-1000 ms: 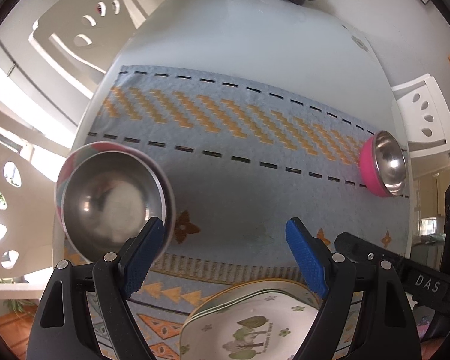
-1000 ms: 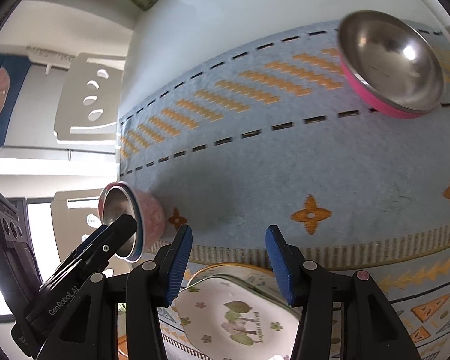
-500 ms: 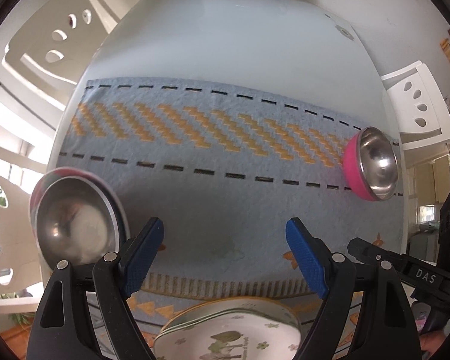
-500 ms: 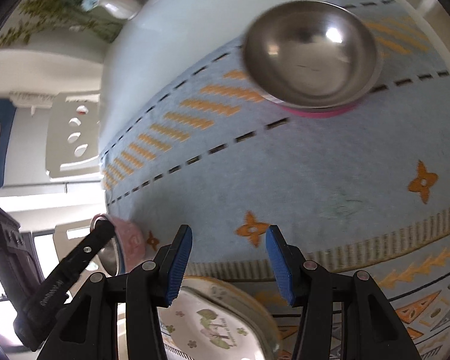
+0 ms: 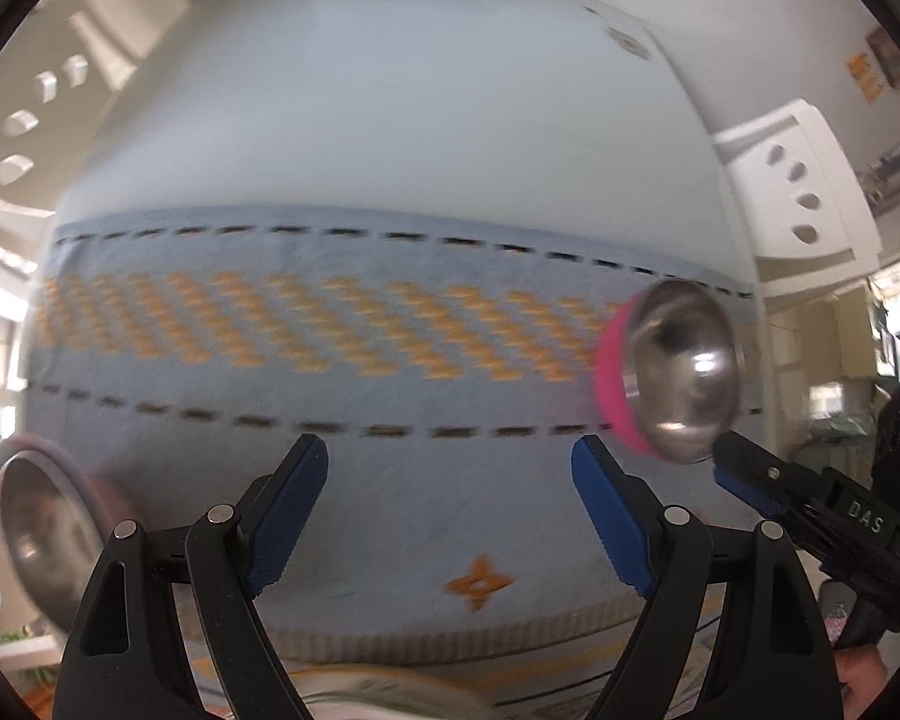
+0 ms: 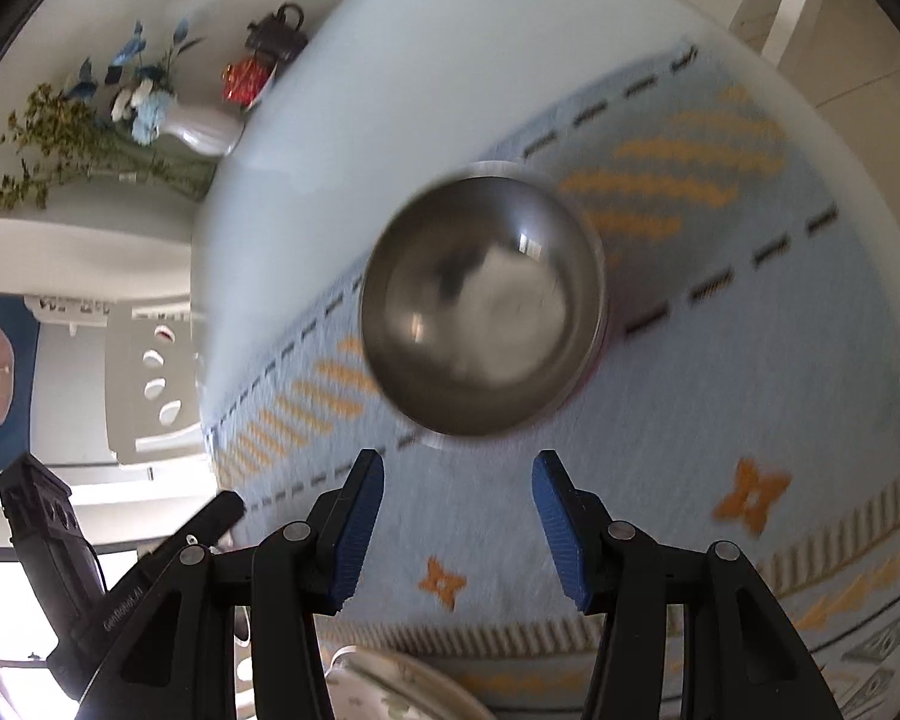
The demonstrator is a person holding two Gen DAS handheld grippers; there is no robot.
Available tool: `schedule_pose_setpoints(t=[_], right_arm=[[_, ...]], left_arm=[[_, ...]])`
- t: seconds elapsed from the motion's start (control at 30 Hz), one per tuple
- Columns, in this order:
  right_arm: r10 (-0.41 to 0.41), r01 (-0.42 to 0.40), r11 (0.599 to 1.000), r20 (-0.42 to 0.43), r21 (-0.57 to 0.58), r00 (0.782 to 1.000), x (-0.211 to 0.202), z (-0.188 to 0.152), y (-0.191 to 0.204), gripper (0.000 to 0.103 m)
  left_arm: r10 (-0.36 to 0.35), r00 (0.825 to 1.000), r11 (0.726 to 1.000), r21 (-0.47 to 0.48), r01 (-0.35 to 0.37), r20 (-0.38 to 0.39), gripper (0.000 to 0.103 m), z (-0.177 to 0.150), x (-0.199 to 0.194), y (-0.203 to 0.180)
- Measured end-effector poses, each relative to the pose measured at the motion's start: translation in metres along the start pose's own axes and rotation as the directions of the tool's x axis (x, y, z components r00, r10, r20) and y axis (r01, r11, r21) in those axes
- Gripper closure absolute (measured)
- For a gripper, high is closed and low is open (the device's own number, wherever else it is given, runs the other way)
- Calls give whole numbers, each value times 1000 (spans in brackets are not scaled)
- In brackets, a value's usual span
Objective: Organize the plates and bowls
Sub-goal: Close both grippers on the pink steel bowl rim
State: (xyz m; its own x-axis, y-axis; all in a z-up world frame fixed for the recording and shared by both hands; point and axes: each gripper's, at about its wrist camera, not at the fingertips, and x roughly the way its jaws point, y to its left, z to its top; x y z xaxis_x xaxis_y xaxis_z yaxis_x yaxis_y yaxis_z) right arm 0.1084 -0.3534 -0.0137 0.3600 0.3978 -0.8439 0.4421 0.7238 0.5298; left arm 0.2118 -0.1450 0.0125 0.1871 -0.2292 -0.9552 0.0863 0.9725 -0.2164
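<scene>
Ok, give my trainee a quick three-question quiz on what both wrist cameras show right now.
1. True or false: the right gripper is clamped on the pink-sided steel bowl.
2. What is between the fingers of the left gripper? A) a plate B) nothing, only the patterned cloth below C) a bowl
3. Fill in: the second steel bowl sits at the cloth's ____ edge in the left wrist view.

Key: 1 false, it is open with the bowl ahead of it; 2 B; 3 left.
</scene>
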Motion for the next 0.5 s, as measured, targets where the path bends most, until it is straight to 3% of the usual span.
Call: schedule_pose_setpoints(t=[0.23,0.43,0.5], right_arm=[[-58,58,998,5,26,998,7,21,-22,53],[-93,93,995,-2,34,996,20,38,-42,53],[-92,93,995,-1,27,996,30,43,-46,53]], left_arm=[[-75,996,995,65,78,-38,21,11,34,-51],[-78,995,991,103,84,-57,21,18,70,-78],[-50,997,992,116,56,-56,23,18,81,-83]])
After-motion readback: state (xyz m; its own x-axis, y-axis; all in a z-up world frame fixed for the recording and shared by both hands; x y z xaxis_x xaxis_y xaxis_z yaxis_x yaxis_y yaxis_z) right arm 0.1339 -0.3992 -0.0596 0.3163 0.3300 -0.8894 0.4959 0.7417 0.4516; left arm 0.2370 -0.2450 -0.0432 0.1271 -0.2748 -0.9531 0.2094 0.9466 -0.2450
